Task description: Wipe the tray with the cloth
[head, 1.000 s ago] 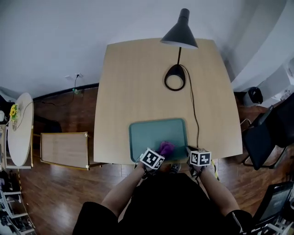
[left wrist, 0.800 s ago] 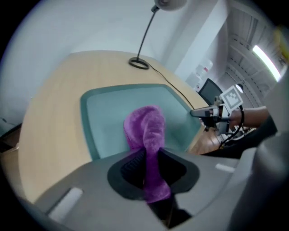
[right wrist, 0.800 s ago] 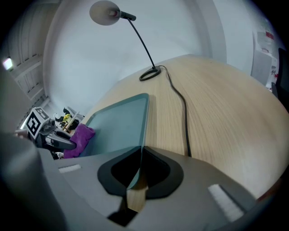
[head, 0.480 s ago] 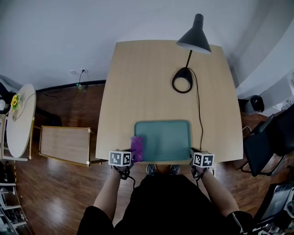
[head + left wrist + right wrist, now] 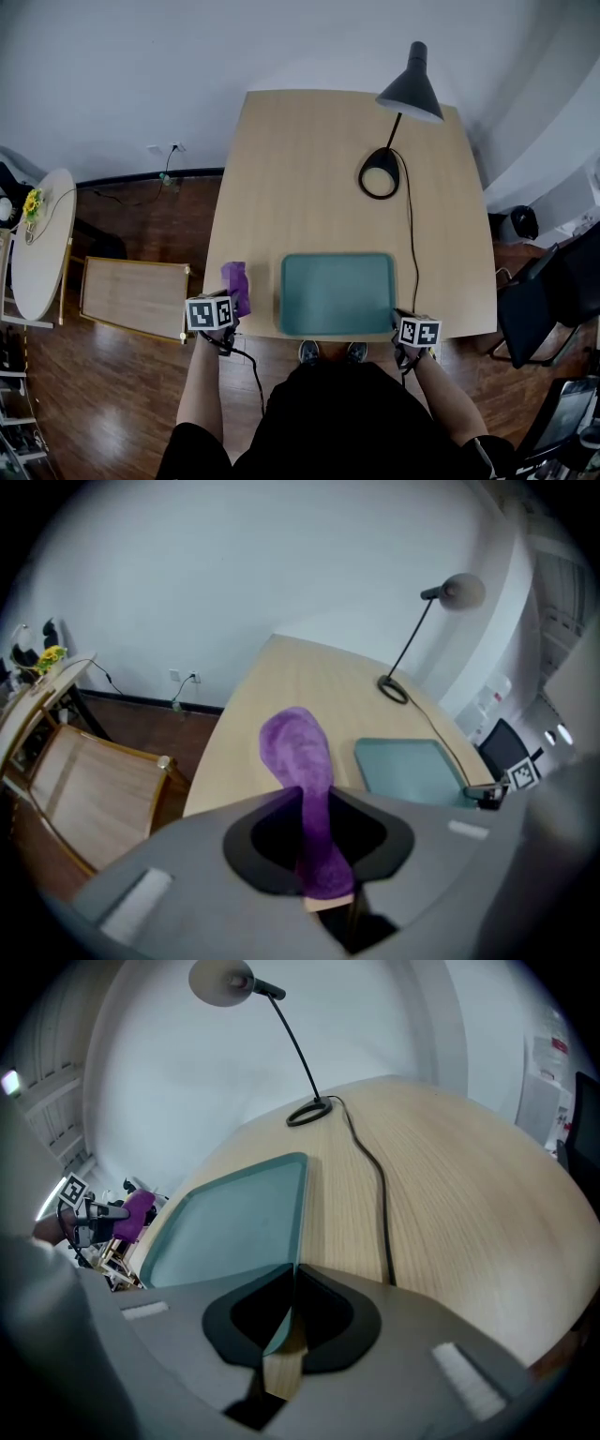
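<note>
Clamping the purple cloth point(image 5: 300, 761) tightly between its jaws, the left gripper point(image 5: 317, 860) is hovering at the near left corner of the wooden table point(image 5: 309, 169). The cloth is sticking forward out of the pads as a limp, folded tongue. From the head view it is sitting just left of the teal tray point(image 5: 337, 292), with a strip of bare wood showing between them; whether it is touching the tabletop I cannot tell.

The right gripper point(image 5: 284, 1326) is pinching the tray's near right corner, its jaws closing together on the thin rim. The tray is lying flat along the table's near edge, directly in front of the person, whose forearms are reaching out to either side of it.

Farther on, a black cable point(image 5: 409, 234) is running past the tray's right side toward the round base of a black desk lamp point(image 5: 410, 89), which is leaning over the far right part of the table.

Off to the left, a low wooden trolley point(image 5: 136, 298) is standing on the dark floor point(image 5: 141, 394). Beyond it, a round white table point(image 5: 37, 253) is carrying yellow flowers point(image 5: 33, 202).
</note>
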A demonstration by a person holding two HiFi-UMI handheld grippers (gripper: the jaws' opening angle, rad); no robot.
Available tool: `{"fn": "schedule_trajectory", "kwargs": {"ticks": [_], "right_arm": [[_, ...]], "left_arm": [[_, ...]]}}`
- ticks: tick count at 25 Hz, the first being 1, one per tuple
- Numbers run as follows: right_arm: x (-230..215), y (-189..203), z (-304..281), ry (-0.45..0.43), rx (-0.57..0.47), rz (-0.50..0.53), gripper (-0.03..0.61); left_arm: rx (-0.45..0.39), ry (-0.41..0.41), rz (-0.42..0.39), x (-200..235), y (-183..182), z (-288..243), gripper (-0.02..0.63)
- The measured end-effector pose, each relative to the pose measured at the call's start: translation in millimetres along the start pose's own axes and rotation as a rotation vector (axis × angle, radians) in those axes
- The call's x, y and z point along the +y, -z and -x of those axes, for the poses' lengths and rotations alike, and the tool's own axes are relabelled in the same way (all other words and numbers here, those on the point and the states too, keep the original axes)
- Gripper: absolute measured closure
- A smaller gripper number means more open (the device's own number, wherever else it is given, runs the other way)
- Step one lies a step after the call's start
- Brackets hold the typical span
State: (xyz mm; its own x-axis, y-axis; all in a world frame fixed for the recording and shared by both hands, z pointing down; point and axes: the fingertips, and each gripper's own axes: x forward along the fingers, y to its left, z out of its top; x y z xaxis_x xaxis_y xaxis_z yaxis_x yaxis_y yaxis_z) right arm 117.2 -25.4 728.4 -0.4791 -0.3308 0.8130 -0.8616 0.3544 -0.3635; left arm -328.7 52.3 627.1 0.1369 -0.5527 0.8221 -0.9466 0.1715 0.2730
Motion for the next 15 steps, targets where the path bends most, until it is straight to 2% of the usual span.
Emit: {"fn": "schedule_trajectory", "kwargs": {"ticks": [5,12,15], "right_arm": [[-1,0,-2,0.023,-0.001,-0.004,0.558],[-2,3,0,0.067,0.0,-0.029,0.558],[1,1,-2,0.069,-0.002,-0.053,0.558]], "left_arm": [[0.011,-0.014,0.02,22,9,-4,0.523],[0.106,-0.02,-0.012,28,35,-33,0.523],[0.117,-0.046,-0.026,38,36,-46,0.514]]}}
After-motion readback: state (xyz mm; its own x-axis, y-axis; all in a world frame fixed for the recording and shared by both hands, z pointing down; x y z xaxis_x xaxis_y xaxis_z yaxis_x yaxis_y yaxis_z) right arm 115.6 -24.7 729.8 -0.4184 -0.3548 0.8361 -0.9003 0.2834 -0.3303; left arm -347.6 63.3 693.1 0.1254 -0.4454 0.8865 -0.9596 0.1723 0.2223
